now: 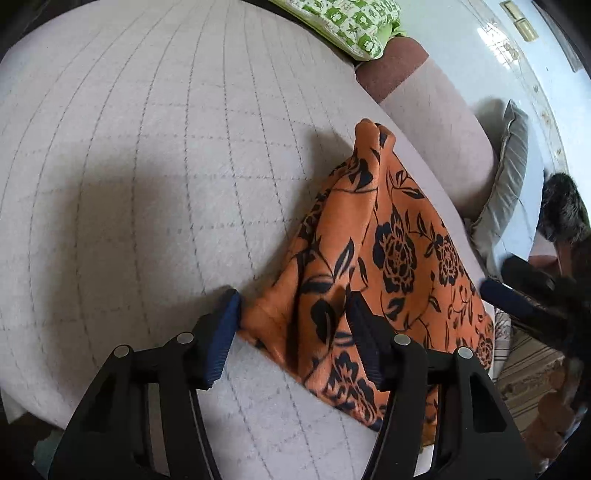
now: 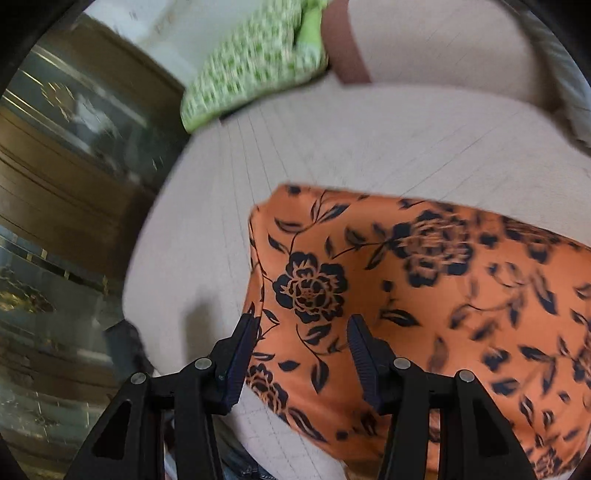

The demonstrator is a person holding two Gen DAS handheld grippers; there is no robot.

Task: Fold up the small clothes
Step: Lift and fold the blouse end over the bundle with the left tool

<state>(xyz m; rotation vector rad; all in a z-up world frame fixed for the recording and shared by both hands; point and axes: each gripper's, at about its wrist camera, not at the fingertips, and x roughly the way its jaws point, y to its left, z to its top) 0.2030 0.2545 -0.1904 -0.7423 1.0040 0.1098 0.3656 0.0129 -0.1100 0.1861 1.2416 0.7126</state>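
An orange cloth with a black flower print (image 1: 391,236) lies folded into a rough triangle near the right edge of a pale quilted surface (image 1: 140,155). My left gripper (image 1: 293,314) is open, its blue pads (image 1: 225,332) standing either side of the cloth's near-left corner without pressing it. In the right wrist view the same cloth (image 2: 424,288) spreads to the right. My right gripper (image 2: 303,325) is open just above the cloth's left edge, with nothing clamped. The right gripper (image 1: 517,295) also shows blurred at the left wrist view's right edge.
A green-and-white patterned pillow (image 1: 354,26) lies at the far end of the surface beside a brown padded arm (image 1: 391,66). A grey cushion (image 1: 506,177) sits on the right. A dark wooden cabinet with glass (image 2: 74,140) stands past the surface's left edge.
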